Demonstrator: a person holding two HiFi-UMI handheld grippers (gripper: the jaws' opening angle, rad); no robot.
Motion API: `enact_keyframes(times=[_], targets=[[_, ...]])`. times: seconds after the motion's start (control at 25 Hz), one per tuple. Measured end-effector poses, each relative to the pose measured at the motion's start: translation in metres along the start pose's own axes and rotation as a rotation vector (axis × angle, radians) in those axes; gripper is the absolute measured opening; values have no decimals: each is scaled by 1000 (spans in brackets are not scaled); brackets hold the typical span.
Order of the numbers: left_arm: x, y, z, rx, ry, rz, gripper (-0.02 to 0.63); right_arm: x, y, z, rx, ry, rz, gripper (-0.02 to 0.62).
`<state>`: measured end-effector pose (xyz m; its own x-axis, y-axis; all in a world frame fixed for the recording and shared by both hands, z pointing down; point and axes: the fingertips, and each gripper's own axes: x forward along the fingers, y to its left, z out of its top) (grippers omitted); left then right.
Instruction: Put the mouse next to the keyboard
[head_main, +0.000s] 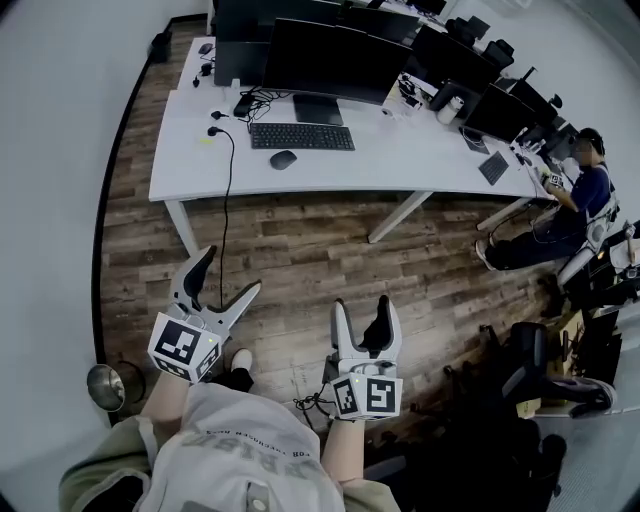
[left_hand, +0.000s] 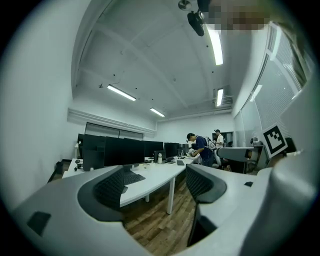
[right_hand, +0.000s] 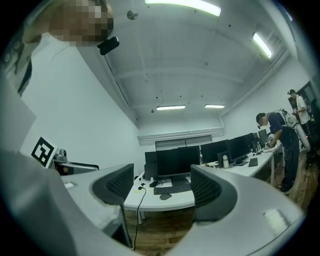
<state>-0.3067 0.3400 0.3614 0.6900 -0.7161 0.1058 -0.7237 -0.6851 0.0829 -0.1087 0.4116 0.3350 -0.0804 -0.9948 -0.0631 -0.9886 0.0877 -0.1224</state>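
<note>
A dark mouse (head_main: 283, 159) lies on the white desk (head_main: 400, 165), just in front of the black keyboard (head_main: 302, 136) and toward its left end. Both show small in the right gripper view too, the mouse (right_hand: 165, 196) below the keyboard (right_hand: 172, 189). My left gripper (head_main: 229, 272) hovers over the wooden floor well short of the desk, jaws spread wide with nothing between them. My right gripper (head_main: 361, 308) hangs beside it, also open and empty. In the left gripper view the left gripper (left_hand: 159, 186) faces the desk's end, and the keyboard (left_hand: 131, 177) shows past its left jaw.
A large monitor (head_main: 330, 62) stands behind the keyboard, and a black cable (head_main: 226, 200) drops off the desk's front to the floor. Seated at the right end of the desk row is a person (head_main: 570, 205). A metal bin (head_main: 105, 387) stands on the floor at my left.
</note>
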Motion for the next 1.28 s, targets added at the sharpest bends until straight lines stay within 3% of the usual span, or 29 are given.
enact_keyframes(times=[0.6, 0.88, 1.28], targets=[[83, 50, -28, -3, 128, -79, 393, 80, -24, -8, 0, 18, -52, 347], [135, 58, -47, -9, 176, -55, 393, 125, -68, -19, -5, 42, -33, 347], [243, 70, -42, 15, 192, 24, 396, 223, -143, -13, -11, 21, 66, 347]])
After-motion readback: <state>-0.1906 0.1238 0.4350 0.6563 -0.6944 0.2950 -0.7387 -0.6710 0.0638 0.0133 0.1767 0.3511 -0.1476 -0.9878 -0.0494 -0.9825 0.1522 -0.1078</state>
